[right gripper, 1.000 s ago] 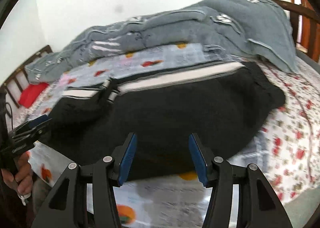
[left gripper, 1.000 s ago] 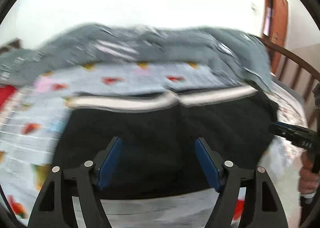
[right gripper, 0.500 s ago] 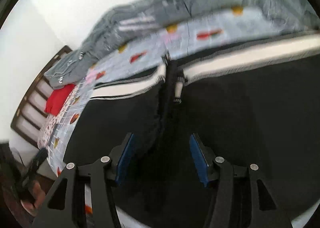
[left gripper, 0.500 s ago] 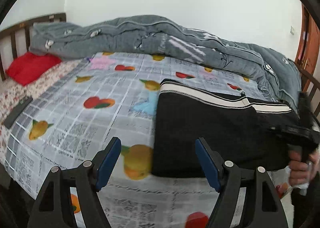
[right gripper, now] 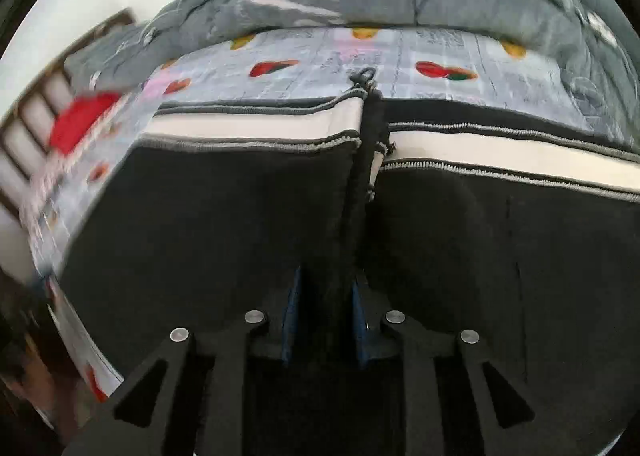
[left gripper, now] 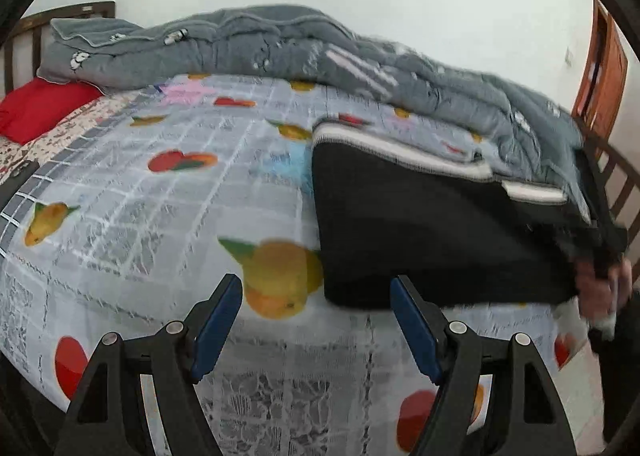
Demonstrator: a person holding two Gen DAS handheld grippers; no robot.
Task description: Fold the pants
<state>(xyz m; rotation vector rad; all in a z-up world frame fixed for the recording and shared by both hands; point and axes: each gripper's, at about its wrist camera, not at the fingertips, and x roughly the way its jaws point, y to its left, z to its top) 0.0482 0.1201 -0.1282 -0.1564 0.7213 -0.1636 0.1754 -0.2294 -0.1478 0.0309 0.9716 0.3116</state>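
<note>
Black pants with a white side stripe lie folded on the fruit-print bedsheet. My left gripper stands open just above the sheet at the pants' near left corner, with nothing between its fingers. My right gripper sits low on the pants. Its jaws are closing on a raised ridge of black fabric at the middle crease, and the blue pads press on it. In the left wrist view a hand and that gripper show blurred at the pants' right end.
A rumpled grey quilt runs along the far side of the bed. A red pillow and a wooden headboard are at the far left. A wooden bed rail and a door are at the right.
My left gripper has swung left, from over the pants to their left corner. My right gripper has dropped onto the pants and its jaws have narrowed around a fabric ridge.
</note>
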